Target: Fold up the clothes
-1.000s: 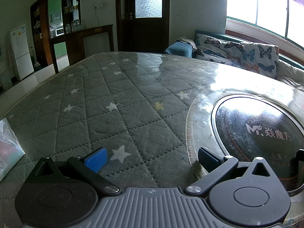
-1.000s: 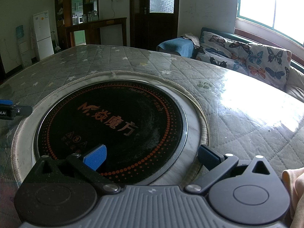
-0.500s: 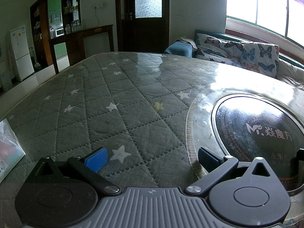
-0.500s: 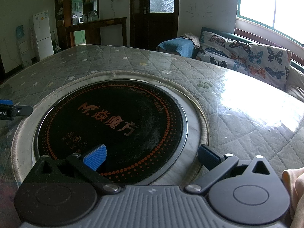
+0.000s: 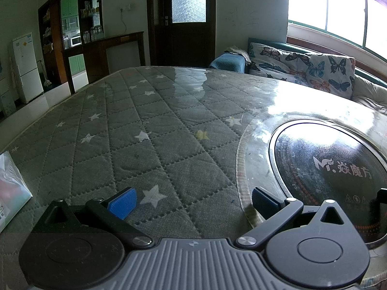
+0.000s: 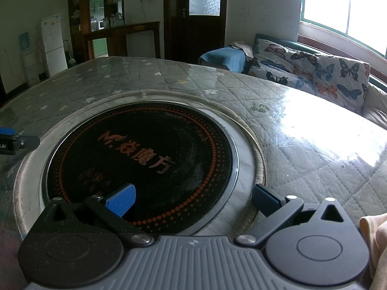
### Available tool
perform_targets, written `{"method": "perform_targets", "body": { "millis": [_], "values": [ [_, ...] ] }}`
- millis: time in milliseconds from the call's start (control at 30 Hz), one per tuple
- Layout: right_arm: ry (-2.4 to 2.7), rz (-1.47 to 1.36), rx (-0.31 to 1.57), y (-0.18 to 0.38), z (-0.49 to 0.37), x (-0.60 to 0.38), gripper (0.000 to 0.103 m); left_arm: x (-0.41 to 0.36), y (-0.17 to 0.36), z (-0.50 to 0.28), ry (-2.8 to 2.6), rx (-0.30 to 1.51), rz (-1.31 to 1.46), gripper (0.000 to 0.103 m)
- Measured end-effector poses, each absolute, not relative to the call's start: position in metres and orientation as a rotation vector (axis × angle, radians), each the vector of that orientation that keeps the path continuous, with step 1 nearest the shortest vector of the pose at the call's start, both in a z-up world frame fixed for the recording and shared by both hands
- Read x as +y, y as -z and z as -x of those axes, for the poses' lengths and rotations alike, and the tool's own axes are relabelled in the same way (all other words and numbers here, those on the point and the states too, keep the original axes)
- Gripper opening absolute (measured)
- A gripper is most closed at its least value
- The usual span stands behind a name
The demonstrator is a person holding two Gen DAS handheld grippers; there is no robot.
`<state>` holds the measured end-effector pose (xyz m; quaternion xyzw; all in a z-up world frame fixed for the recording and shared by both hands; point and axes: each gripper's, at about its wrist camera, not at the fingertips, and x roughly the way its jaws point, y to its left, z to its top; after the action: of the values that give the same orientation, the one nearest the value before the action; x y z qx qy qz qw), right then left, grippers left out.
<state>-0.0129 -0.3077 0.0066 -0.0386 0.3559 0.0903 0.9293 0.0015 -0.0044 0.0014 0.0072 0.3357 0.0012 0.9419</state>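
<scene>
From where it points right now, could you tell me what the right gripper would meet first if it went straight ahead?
Probably the round black cooktop set into the table: the right gripper is open over its near rim. Nothing stands between the fingers. Past it lies only the quilted table cover, though the gripper's height above the glass is unclear.
</scene>
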Motion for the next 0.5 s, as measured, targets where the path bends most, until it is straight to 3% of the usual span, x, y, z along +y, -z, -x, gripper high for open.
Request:
{"method": "perform_targets", "body": {
  "millis": [500],
  "values": [
    [-0.078,0.033,0.631,-0.055,0.072,-0.344,0.103,-0.041,-0.026,0.019,0.146,0.686,-0.026,0.103]
  ]
}}
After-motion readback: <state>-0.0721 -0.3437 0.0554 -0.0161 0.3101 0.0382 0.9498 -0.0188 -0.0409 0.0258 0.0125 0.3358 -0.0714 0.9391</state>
